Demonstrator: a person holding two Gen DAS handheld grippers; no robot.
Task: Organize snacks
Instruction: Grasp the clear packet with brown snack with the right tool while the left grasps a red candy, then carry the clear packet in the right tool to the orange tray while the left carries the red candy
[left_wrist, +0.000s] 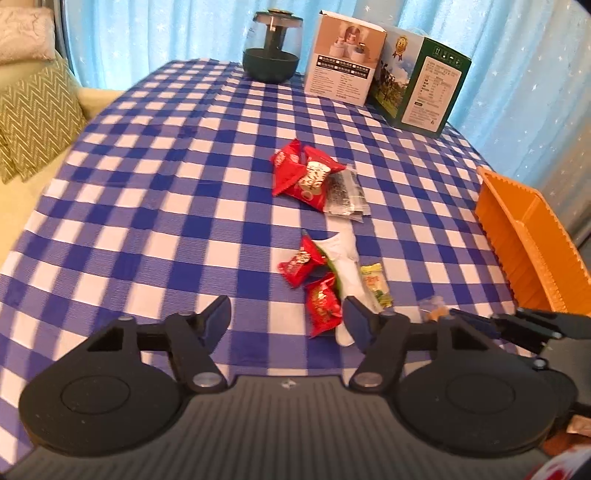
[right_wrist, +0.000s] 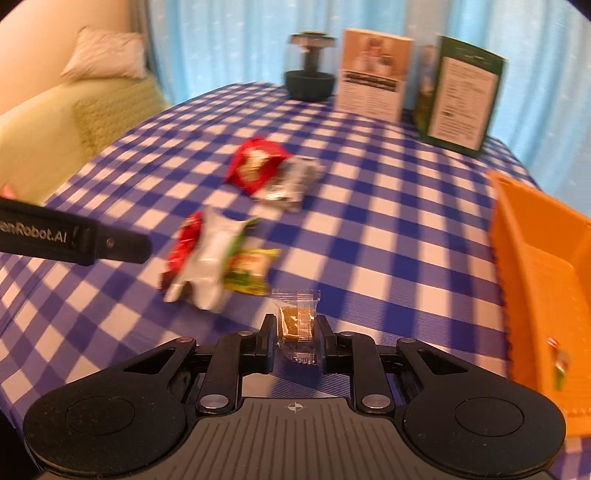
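One snack at most is in the orange basket (right_wrist: 532, 236) so far: I can see a small red-and-green wrapper (right_wrist: 559, 363) against its inner wall in the right wrist view, too blurred to be sure what it is.

My right hand-held gripper (right_wrist: 295, 330) is clamped on a clear-wrapped brown candy (right_wrist: 297, 325), held just above the tabletop (left_wrist: 147, 221), with the basket close on its right. My guess is that this piece goes in the basket next.

My left hand-held gripper (left_wrist: 286, 317) is spread wide and grasps nothing. It hovers over the near cluster with a small red pack (left_wrist: 323, 306) between its fingers, not touched as far as I can tell.

Left on the cloth, two clusters:
- Near: two more-or-less identical red packs, the one above plus another red pack (left_wrist: 301, 264), a white pouch (left_wrist: 345, 258) overlapping them, and a yellow-green packet (left_wrist: 375, 286) just beside the pouch.
- Far: two larger red bags (left_wrist: 303, 173) touching each other, with a silver-black packet (left_wrist: 345, 192) tucked against them.

That makes about seven pieces still out, plus the one I hold. Some may be hidden under others, so treat the count as rough.

Judgement: early stage, most of the work still ahead. The jar and two boxes at the far edge look like bystanders, not part of the job.
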